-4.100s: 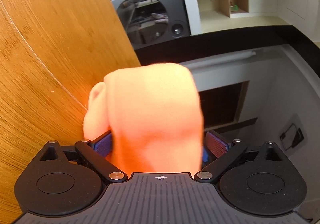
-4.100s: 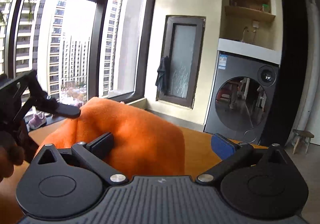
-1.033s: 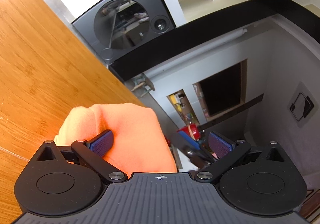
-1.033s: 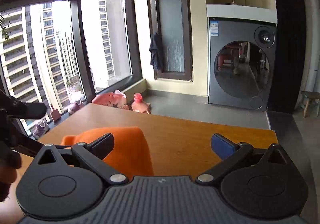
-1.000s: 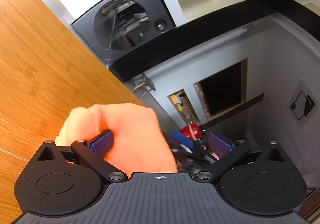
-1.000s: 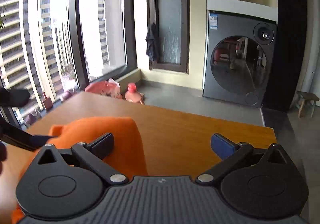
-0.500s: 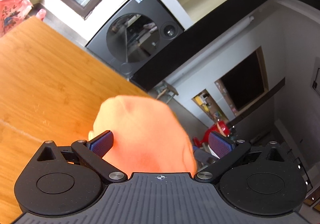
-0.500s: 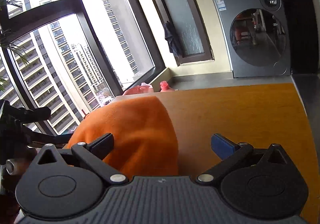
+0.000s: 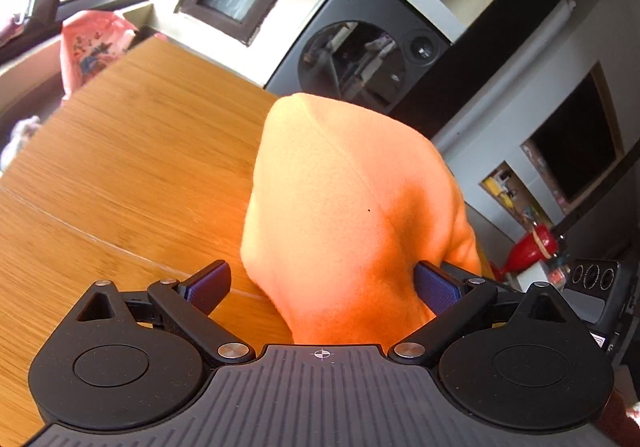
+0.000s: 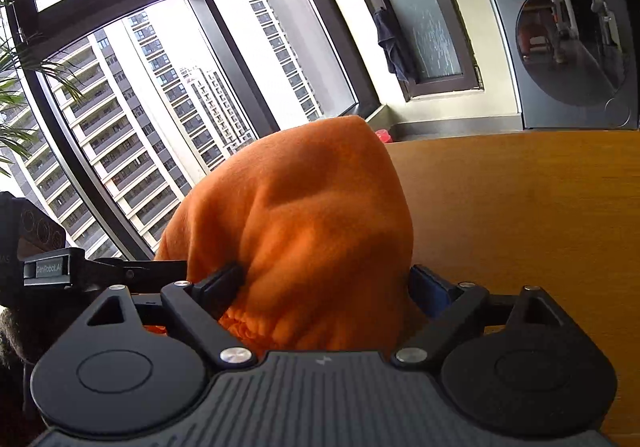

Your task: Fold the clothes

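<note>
Orange garment is bulging between both grippers, hiding their grip: right gripper closing around it, left gripper unclear.

Two wrist fisheyes, each peering forward along own fingers, tilted down, super close. Both catch orange garment filling centre, wooden table, washing machine behind.
</note>
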